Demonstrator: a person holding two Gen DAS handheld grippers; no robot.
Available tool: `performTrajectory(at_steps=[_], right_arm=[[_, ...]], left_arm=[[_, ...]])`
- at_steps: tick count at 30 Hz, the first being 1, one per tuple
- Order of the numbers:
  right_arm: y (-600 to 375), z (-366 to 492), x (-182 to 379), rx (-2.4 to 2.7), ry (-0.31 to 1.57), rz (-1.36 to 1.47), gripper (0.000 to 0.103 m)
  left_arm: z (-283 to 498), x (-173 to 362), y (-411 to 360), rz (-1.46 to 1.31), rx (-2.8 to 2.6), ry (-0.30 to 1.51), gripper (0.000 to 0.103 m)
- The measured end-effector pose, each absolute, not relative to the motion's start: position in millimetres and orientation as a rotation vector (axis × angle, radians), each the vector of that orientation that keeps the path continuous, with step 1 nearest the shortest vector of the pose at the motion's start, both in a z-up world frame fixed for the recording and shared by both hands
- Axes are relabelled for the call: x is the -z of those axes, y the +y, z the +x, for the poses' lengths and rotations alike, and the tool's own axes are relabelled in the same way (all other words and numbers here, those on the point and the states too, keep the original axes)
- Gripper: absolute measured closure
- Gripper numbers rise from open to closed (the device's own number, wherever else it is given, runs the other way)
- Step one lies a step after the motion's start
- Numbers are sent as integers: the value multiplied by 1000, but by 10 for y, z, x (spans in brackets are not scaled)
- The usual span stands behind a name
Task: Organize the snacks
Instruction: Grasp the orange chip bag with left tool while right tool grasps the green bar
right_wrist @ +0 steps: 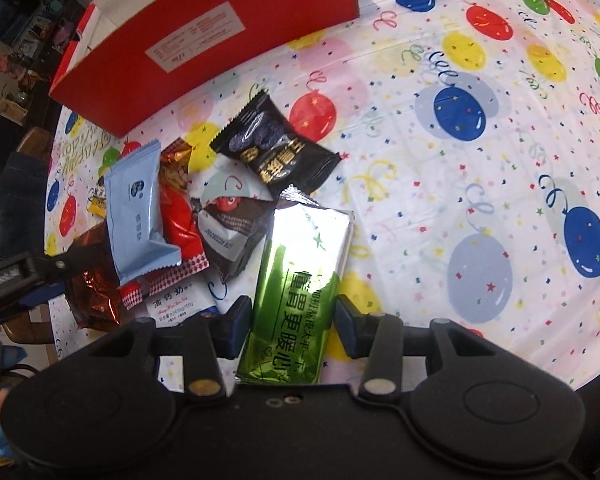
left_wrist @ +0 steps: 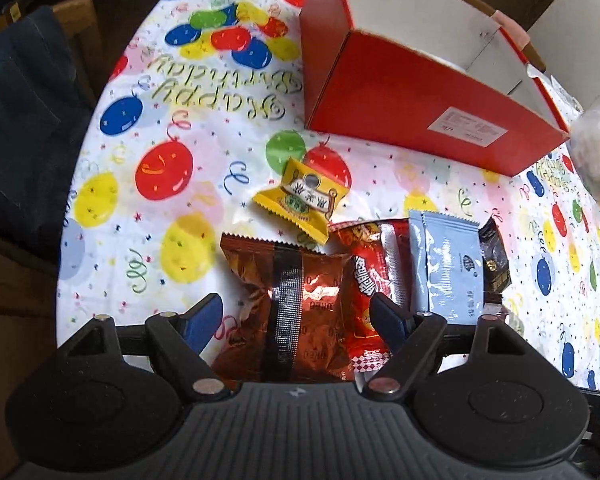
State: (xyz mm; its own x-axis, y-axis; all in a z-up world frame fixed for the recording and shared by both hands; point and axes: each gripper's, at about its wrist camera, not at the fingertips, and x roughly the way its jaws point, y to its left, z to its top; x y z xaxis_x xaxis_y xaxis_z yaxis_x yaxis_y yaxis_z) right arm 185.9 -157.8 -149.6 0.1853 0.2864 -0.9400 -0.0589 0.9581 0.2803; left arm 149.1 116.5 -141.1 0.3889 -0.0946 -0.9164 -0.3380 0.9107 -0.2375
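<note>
A pile of snack packets lies on the balloon tablecloth (left_wrist: 148, 208) in front of an open red box (left_wrist: 420, 104). My left gripper (left_wrist: 298, 316) is open, its fingers either side of a copper-brown foil packet (left_wrist: 296, 280). Beside that lie a yellow packet (left_wrist: 300, 200), a red packet (left_wrist: 370, 268) and a light blue packet (left_wrist: 448, 268). My right gripper (right_wrist: 292, 326) is open around a shiny green packet (right_wrist: 300, 280), its fingers close to the packet's edges. A black packet (right_wrist: 276, 152) and a white-and-dark packet (right_wrist: 232, 220) lie ahead of it. The red box (right_wrist: 204, 48) stands beyond.
A clear bag of food (left_wrist: 596, 148) sits right of the box. A chair with dark blue cloth (left_wrist: 28, 120) stands at the table's left edge. A white packet with writing (right_wrist: 172, 308) lies under the pile. The left gripper (right_wrist: 20, 276) shows at the left in the right wrist view.
</note>
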Motion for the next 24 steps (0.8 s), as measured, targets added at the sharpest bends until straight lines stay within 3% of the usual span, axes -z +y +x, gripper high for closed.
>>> performTrajectory(at_steps=[3,9,24], right_arm=[[-1604,1864,1491,-257,1366,205,60],[-1659,1878,1462,-262,1355,213,60],[-1683,1906,1275,-286,1286,198,60]], left_arm=[[1503,1473,1202,-466,-160,1196,39],[1474,1552,1319,-544,-185,1209,52],[1138,1389,1427,-627,-231,1129,53]])
